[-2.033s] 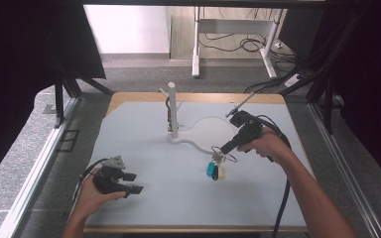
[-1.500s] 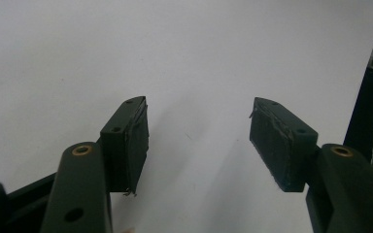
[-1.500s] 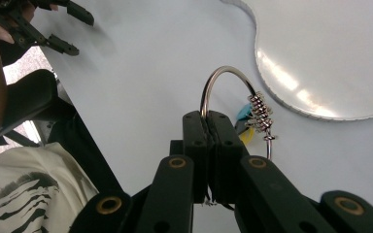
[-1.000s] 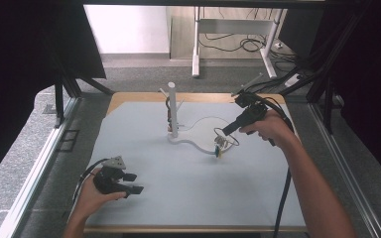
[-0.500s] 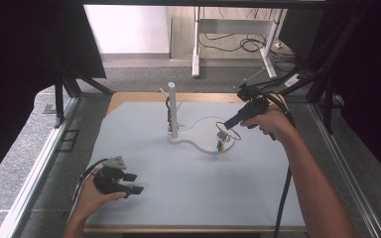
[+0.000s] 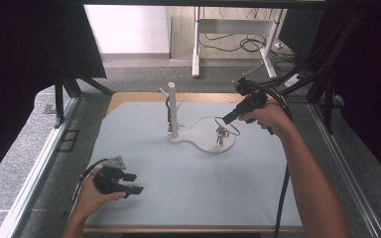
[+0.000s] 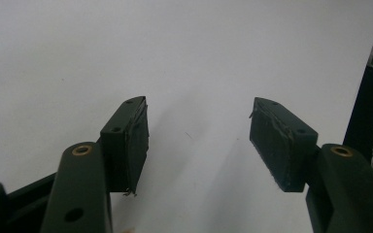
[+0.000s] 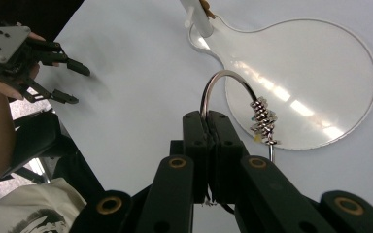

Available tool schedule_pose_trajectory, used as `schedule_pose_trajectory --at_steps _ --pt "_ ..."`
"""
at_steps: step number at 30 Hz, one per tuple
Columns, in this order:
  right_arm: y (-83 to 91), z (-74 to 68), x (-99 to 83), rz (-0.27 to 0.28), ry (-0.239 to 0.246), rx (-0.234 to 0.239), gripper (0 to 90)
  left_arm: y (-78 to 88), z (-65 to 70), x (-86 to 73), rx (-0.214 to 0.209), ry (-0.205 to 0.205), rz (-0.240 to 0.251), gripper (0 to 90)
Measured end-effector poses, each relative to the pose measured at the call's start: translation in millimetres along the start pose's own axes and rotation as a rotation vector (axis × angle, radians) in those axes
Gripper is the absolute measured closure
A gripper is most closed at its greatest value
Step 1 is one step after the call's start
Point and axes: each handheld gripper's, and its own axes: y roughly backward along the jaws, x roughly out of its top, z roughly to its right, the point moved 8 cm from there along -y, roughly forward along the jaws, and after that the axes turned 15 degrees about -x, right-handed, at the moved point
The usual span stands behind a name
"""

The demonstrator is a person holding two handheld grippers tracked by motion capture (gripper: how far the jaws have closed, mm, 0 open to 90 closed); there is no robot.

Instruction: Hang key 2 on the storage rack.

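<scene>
Ring: a thin metal ring [image 8: 223, 82] strung with a small cluster of metal beads and charms [image 8: 263, 120], pinched at its lower arc between my right gripper's pads and hanging over the stand's base; from above it shows as a loop [image 6: 229, 130] just below the gripper tip.

Right gripper: I hold my right gripper [image 6: 226, 119] over the far right part of the table, jaws fully closed on the ring's wire, nothing else between them.

Stand: a white stand with a flat pear-shaped base [image 6: 206, 144] and an upright post [image 6: 172, 108]; something small and dark already hangs near the post's upper part, too small to make out.

Left gripper: my left gripper [image 6: 129, 182] rests low at the near left of the mat, well apart from the stand, jaws spread wide and empty, pointing across bare surface [image 7: 194, 73].

Mat: a pale grey mat [image 6: 188, 188] covers the wooden table [image 6: 129, 96].

Progress: as I judge it, the pickup is done and the ring is in the air over the base, with the charm cluster dangling just above the plate. What looks to be left is bringing the loop across to the post, settling it on a peg, and letting go.

Risk: the grip is on thin wire, so the ring may swivel between the pads.
</scene>
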Motion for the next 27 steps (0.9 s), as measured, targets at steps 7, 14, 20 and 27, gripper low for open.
schedule_pose_trajectory --at_steps 7,14,20,27 --pt "-4.2 -0.6 3.5 0.006 -0.004 0.002 88.0 -0.2 0.8 0.8 -0.002 0.001 0.015 39.6" --pt "-9.5 2.2 8.7 0.004 -0.013 0.004 88.0 -0.1 0.7 0.7 -0.004 -0.001 0.014 39.5" --pt "-10.1 3.2 15.0 0.009 -0.022 0.004 88.0 1.5 0.7 0.6 -0.003 -0.004 0.012 39.6" --pt "-10.2 4.3 24.7 0.014 -0.027 -0.001 88.0 3.4 0.6 0.5 -0.005 -0.007 0.015 39.6"
